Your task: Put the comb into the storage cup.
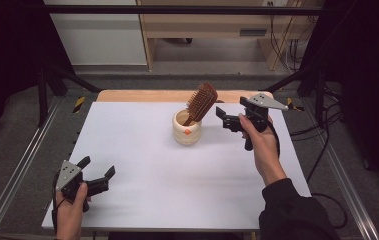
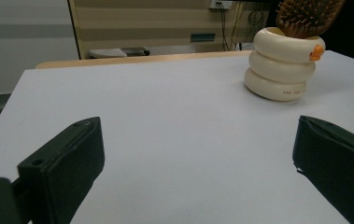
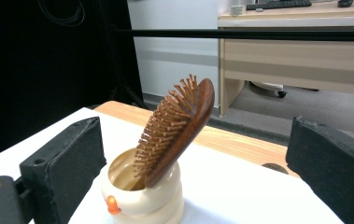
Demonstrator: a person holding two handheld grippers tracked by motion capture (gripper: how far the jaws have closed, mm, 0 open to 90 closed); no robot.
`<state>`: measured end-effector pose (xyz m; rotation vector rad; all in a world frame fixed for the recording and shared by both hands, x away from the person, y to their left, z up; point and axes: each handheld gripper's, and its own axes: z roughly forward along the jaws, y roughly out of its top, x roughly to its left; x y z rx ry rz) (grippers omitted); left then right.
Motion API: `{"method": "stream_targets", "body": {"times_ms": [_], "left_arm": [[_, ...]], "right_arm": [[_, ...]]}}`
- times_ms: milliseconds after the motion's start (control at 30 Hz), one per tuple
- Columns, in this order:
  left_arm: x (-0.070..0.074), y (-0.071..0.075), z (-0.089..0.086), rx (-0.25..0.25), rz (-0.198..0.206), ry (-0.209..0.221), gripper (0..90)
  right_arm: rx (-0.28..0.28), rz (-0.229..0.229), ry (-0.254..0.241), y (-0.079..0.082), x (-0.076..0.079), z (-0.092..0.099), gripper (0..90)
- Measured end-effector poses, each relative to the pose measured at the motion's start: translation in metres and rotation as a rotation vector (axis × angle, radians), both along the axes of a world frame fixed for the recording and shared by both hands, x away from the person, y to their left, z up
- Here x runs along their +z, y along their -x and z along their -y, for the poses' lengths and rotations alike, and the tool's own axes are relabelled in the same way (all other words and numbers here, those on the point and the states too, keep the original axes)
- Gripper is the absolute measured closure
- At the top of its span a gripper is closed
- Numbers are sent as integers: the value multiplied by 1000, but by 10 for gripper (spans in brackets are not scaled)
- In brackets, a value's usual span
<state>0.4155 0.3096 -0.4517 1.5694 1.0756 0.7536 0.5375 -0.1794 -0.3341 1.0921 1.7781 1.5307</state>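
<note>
We held the left gripper point(image 1: 97, 169) low at the table's point(image 1: 142, 150) near left corner, its jaws wide apart with nothing between them. Farther in, a cream ringed holder point(image 1: 186, 131) stood mid-table, a wooden hairbrush point(image 1: 200, 102) leaning handle-down inside it. Just beside it, our right gripper point(image 1: 219, 116) hovered, jaws spread clear of the brush.

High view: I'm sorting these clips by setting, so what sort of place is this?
Probably a lab or office workroom set up for recording. A white table stands inside a black metal frame, loose cables run over the grey floor, and a wooden desk stands behind.
</note>
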Motion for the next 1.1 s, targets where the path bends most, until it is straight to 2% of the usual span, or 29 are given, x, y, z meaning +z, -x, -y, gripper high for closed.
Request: {"method": "stream_targets", "body": {"times_ms": [400,733,967,1100], "left_arm": [[0,1,-5,5,3,10,23],[0,0,-8,3,16,8,24],[0,2,-10,8,19,17,24],[1,1,-11,10,23,15,25]], "right_arm": [[0,1,11,17,-10,16,56],[-14,20,-4,33,-18,28,57],[-21,34,6,45,-27,34,58],[-27,43,29,53,-34,39,53]]}}
